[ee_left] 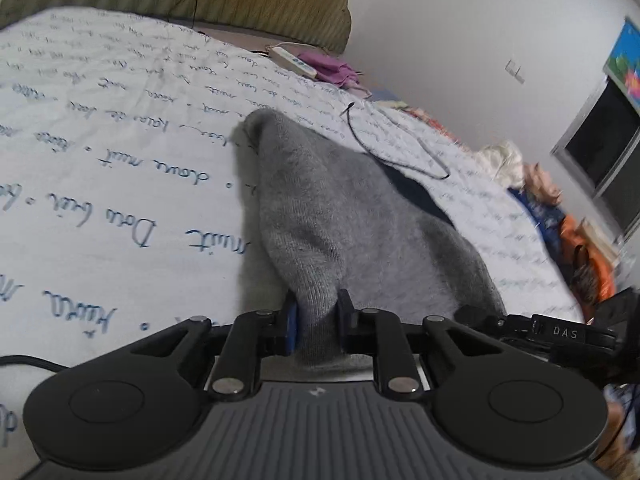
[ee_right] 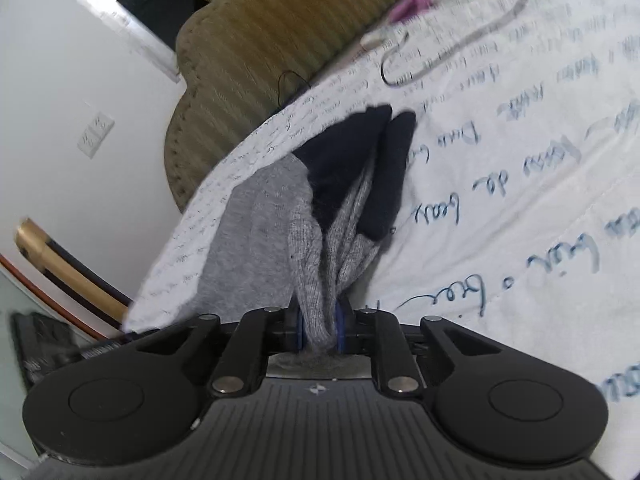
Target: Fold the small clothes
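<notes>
Grey knit garment (ee_left: 340, 216) lies on script-printed bedsheet (ee_left: 120, 184), navy cuffs (ee_right: 384, 168) at far end. Your left gripper (ee_left: 316, 320) clamped on one near edge, right gripper (ee_right: 320, 326) pinching bunched fabric. Step looks like fold start; next, carry both edges forward together, keep tension even.

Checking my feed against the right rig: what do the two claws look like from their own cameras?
Both match: left claw and right claw have black linkage arms with silver pivot pins, blue-edged pads, round black discs over a ribbed grey body. A black cable leaves the left one.
</notes>
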